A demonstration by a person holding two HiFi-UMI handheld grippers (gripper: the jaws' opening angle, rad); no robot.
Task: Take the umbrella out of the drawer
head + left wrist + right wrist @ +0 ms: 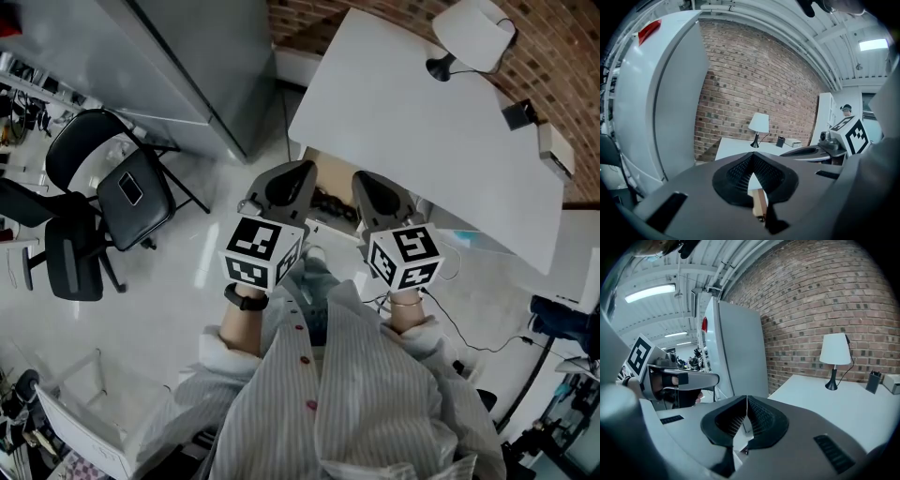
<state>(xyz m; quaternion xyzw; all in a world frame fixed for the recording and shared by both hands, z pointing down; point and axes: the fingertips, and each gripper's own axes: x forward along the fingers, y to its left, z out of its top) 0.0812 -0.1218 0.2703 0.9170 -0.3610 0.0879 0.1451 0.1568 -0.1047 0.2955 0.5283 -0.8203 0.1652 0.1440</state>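
Note:
My two grippers are held side by side in front of a white table [422, 122]. The jaws of the left gripper [302, 169] [752, 155] meet at the tips, shut and empty. My right gripper [363, 178] [746, 398] is shut and empty too. Both point toward a wood-coloured unit [330, 173] under the table's near edge. Between the grippers, something dark [334, 202] lies low in that unit. I cannot tell whether it is the umbrella. No drawer front or handle shows clearly.
A white lamp [473, 33] [836, 351] and a small black box [518, 114] stand on the table by the brick wall. A tall grey cabinet [187, 66] rises at the left. Black chairs [131, 187] stand on the pale floor; cables [487, 342] trail at the right.

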